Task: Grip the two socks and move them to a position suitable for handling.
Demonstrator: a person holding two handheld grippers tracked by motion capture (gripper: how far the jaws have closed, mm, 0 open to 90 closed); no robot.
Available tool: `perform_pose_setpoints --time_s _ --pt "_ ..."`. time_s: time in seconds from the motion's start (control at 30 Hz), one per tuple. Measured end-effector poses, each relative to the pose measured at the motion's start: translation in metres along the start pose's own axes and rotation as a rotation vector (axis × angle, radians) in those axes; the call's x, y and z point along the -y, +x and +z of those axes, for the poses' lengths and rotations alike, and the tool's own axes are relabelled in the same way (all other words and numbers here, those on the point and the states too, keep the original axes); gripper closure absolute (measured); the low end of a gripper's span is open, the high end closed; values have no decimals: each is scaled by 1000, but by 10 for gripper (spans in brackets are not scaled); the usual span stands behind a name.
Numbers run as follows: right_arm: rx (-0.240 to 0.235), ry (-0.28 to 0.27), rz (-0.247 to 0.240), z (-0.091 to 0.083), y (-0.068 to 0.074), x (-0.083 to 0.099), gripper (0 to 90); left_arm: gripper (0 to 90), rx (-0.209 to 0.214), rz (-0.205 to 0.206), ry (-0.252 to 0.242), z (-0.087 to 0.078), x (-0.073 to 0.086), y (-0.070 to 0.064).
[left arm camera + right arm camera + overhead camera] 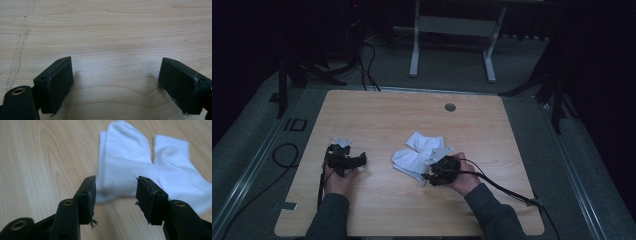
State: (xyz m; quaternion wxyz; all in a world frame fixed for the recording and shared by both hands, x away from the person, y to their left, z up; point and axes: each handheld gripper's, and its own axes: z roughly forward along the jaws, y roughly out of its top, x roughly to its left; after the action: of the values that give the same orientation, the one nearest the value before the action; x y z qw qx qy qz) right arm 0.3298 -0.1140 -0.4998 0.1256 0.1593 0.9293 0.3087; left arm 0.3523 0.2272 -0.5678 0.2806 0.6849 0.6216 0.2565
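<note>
White socks (130, 162) near table (387, 110) middle, ungrasped.
Both tongs released: right gripper (115, 195) lined up at sock edge, left gripper (115, 82) over bare wood. Nothing grabbed yet; whole handling left.

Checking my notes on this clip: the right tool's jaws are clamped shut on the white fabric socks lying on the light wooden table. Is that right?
Not quite. The right tool has its jaws open, just short of the white fabric socks lying on the light wooden table, gripping nothing. The right gripper view shows the gap between them.
</note>
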Motion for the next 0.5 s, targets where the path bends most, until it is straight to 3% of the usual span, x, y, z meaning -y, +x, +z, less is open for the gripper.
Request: perform_pose_setpoints --time_s 0.13,0.2,0.33,0.4,0.5 --pt "-11 3 6 13 3 -7 494 134 2 2 -4 0 0 0" --pt "-38 -20 12 19 3 -10 484 142 3 4 -3 0 0 0" --pt "-9 25 14 32 1 -11 495 142 3 4 -4 0 0 0" --pt "8 51 7 35 1 -9 554 143 2 4 -4 0 0 0" --pt "6 66 9 33 -2 -2 735 143 2 4 -3 0 0 0"
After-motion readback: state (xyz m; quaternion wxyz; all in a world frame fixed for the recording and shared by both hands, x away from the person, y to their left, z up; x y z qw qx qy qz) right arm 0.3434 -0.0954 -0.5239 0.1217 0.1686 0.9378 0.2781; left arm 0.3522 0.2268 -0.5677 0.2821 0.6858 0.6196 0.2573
